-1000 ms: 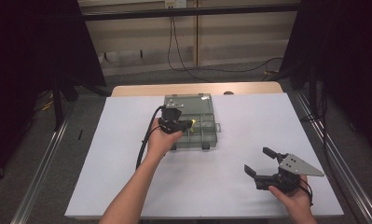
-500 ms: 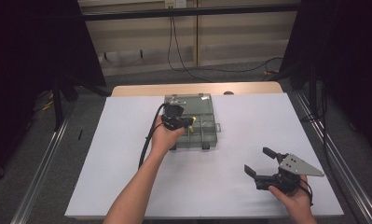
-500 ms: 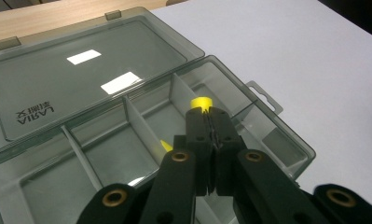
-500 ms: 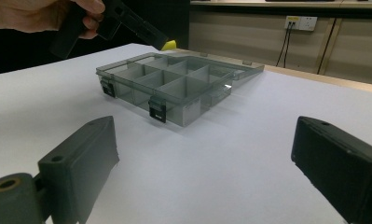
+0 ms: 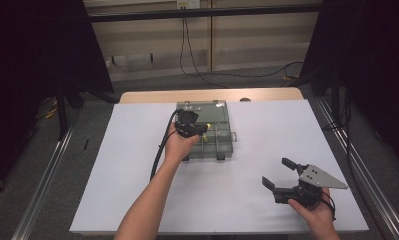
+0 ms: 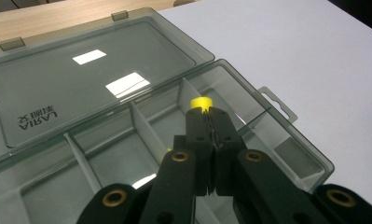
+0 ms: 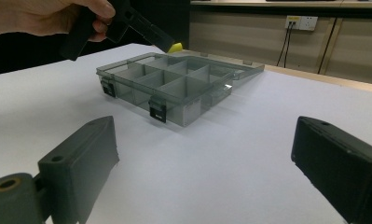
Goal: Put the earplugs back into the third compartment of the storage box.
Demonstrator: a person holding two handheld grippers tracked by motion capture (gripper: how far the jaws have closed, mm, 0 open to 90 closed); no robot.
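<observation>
Yellow and small, a plastic cap-like piece (image 6: pixel 201 103) is sitting pinched at the tips of the left gripper (image 6: pixel 210 116), whose black jaws are pressing together on it just right of the left gripper view's centre. Below it, the smoky translucent organizer box (image 5: pixel 213 135) is lying open near the middle of the high view, its flat lid (image 6: pixel 81 79) folded back and its thin dividers marking off square compartments. My reading is that the piece is being carried over the box for sorting, and the next move calls for lowering into one compartment and parting the jaws. Around it, the matte white table sheet (image 5: pixel 137 150) is spreading smooth. At lower right, the right gripper (image 5: pixel 283 177) is resting with its jaws wide apart, holding nothing.
</observation>
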